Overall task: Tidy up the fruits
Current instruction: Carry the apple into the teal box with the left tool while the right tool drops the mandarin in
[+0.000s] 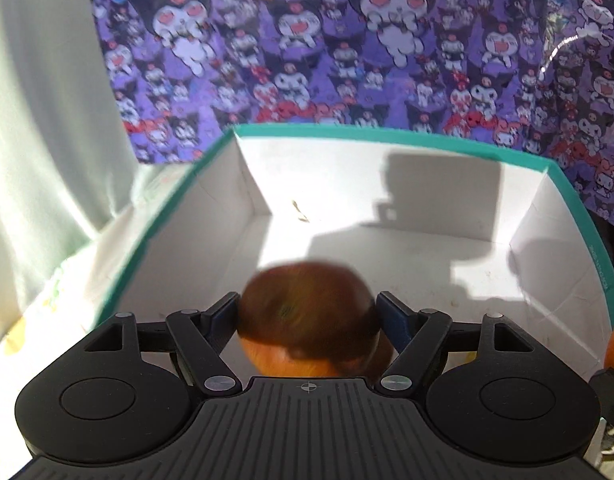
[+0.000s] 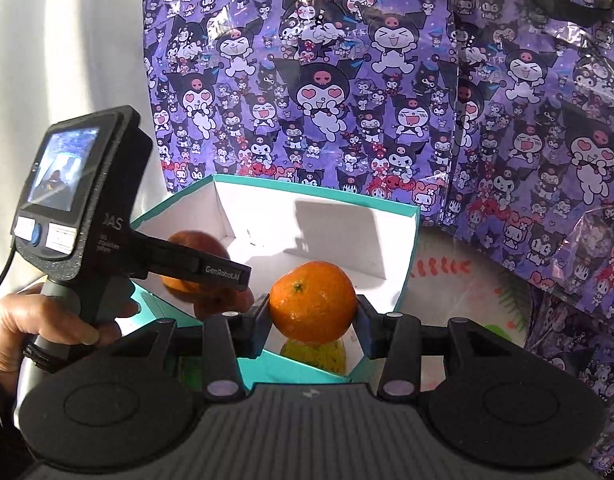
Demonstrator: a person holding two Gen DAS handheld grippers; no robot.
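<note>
Two grippers: right gripper (image 2: 313, 314) clamps tangerine (image 2: 313, 306); left gripper (image 1: 307, 316) loosening around fruit (image 1: 307, 312)

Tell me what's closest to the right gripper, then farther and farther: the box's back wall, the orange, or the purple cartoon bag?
Going by the right wrist view:
1. The orange, right between the fingers of the right gripper.
2. The back wall of the box, straight ahead past the orange.
3. The purple cartoon bag, standing behind the box.

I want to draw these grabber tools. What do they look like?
Both grippers, left and right, are black, with ribbed tops, round side discs, silver screws and blue-padded fingers. The left one has a pistol handle, small screen, blue button, white "GenRobot.AI" lettering and a black cable.
</note>
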